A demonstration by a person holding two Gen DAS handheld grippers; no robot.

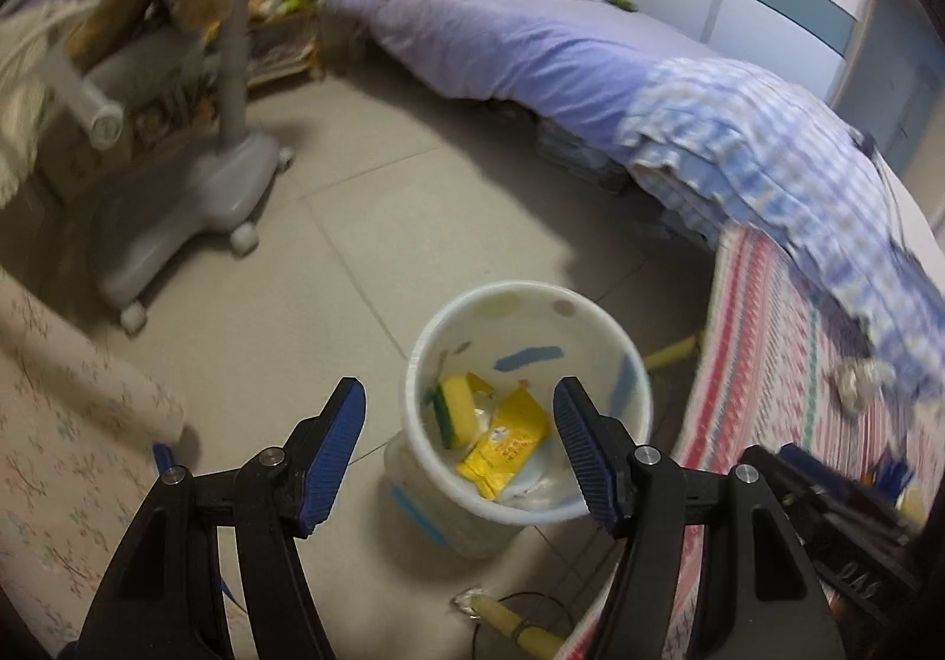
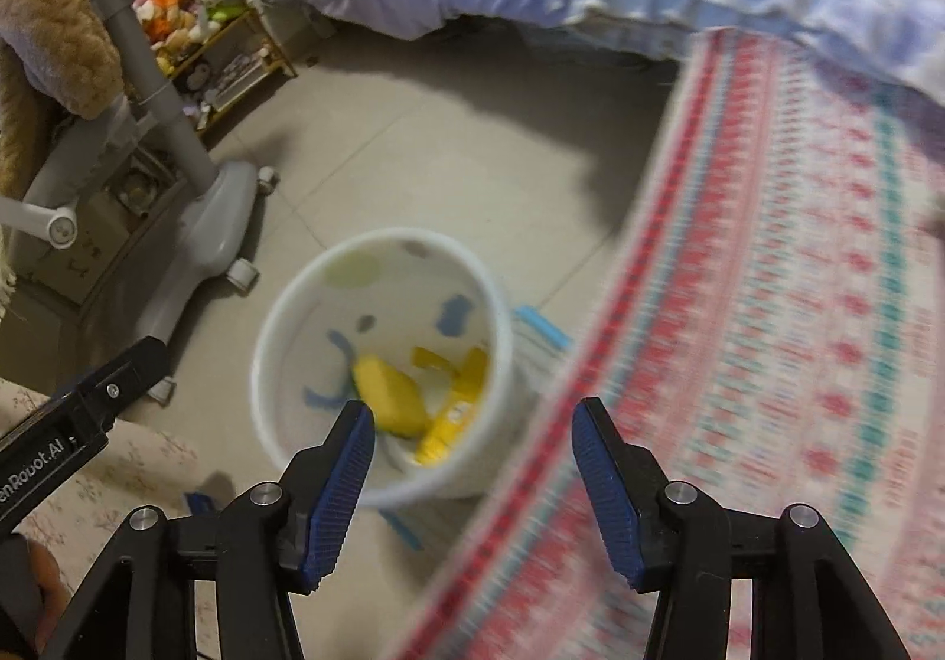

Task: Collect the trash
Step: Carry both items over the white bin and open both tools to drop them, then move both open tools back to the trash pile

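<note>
Left gripper (image 1: 459, 412): jaws spread wide, nothing between them, touching nothing. It is poised above the white waste bin (image 1: 626, 365), which stands on the tiled floor (image 1: 354, 199) just beside the edge of a red-patterned rug (image 1: 779, 365).

Right gripper (image 2: 472, 433): jaws likewise wide apart and empty, over the near rim of the same bin (image 2: 266, 341).

Bin contents: a yellow sponge with a green backing (image 1: 455, 409) and a yellow wrapper (image 1: 505, 444), lying against each other at the bottom. The print on the wrapper is too small to read.

A crumpled piece of trash (image 1: 859, 385) lies on the rug, well apart from the bin.

Legible marking: the black body of the left gripper, seen at the left edge of the right wrist view, reads "enRobot.AI" (image 2: 35, 474), partly cut off.
</note>
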